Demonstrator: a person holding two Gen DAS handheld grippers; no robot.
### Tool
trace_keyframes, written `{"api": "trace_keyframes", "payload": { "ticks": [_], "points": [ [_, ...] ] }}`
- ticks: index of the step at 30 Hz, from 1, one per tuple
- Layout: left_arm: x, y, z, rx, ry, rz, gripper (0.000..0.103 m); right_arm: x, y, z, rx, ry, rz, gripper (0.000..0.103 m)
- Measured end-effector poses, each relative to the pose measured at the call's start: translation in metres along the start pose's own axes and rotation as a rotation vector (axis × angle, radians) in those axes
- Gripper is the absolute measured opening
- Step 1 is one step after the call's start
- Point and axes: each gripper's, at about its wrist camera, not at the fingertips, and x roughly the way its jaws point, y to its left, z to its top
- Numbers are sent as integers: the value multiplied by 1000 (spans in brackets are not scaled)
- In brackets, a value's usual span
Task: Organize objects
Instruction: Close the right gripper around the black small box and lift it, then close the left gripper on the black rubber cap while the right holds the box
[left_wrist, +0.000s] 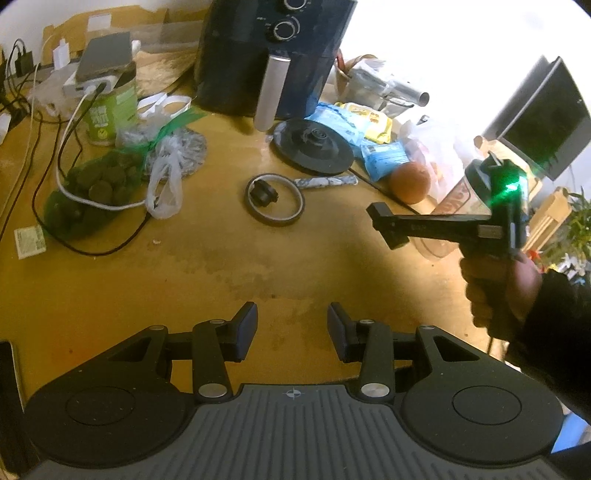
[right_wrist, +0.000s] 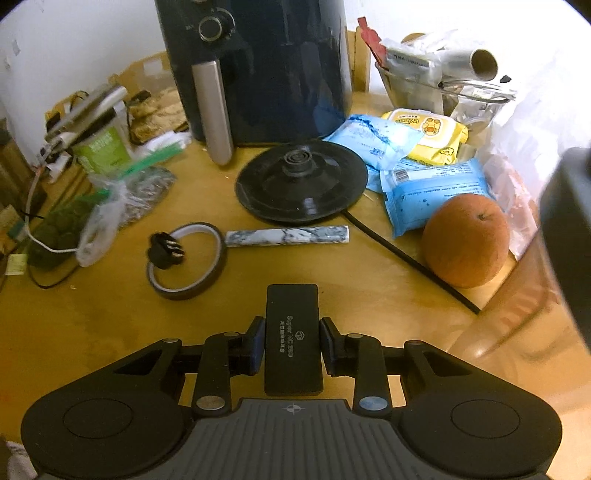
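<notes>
While right gripper (right_wrist: 292, 345) carries the black device (right_wrist: 293, 338) mid-relocation, left gripper (left_wrist: 292, 330) waits wide, empty; placement next.

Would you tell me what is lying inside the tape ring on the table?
A small black plug adapter sits at the tape ring's left edge, overlapping its rim; bare table fills the rest. Anything beneath the adapter is hidden.

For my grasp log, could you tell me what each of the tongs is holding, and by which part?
The right tongs grip a flat black device by its long side edges, near mid-length. The left tongs are open and hold nothing.
</notes>
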Motion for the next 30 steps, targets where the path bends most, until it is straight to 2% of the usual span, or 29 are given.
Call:
{"api": "trace_keyframes", "payload": {
  "ticks": [14,22,30],
  "points": [
    [16,-8,24,96,-27,18,41,-60,8,-8,48,-64,73,34],
    [35,-8,36,160,-43,63,41,-83,7,-16,97,-88,89,34],
    [60,-13,47,284,-60,115,41,-102,8,-28,141,-107,96,34]
  ]
}}
